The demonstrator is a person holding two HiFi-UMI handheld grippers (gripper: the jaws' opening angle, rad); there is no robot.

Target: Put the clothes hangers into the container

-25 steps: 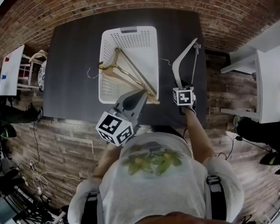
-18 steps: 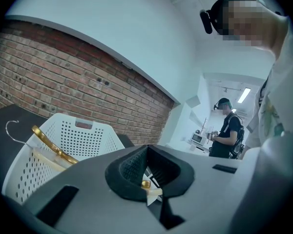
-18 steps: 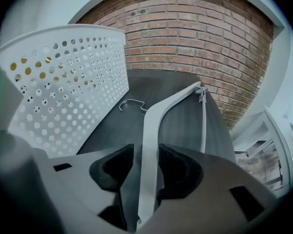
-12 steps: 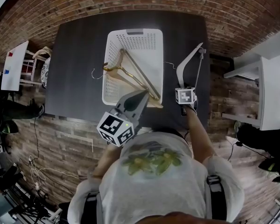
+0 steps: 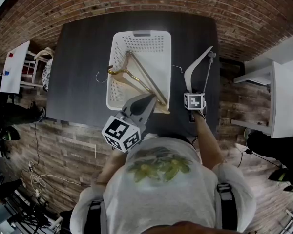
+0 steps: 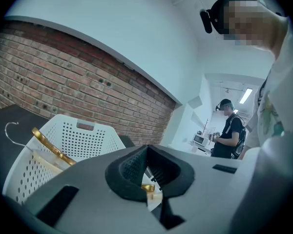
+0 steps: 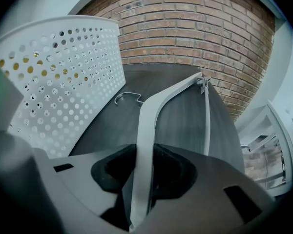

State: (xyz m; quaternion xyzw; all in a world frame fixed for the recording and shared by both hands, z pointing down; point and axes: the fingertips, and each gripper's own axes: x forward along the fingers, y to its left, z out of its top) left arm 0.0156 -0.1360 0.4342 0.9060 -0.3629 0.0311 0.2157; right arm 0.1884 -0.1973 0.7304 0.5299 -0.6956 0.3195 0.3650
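Pinching the near arm of the white hanger (image 7: 151, 116), the right gripper (image 7: 146, 160) has just been closing its jaws on it. The hanger stretches ahead over the table (image 5: 83, 57), and the container (image 7: 63, 82) stands just left. The left gripper (image 6: 147, 152) is clenched and empty, with the container ahead.

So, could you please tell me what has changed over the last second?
The right gripper has just been closing its jaws onto the arm of the white hanger, which now sits pinched between its pads. The left gripper stayed shut and empty near the basket, and the two hangers inside it have not moved.
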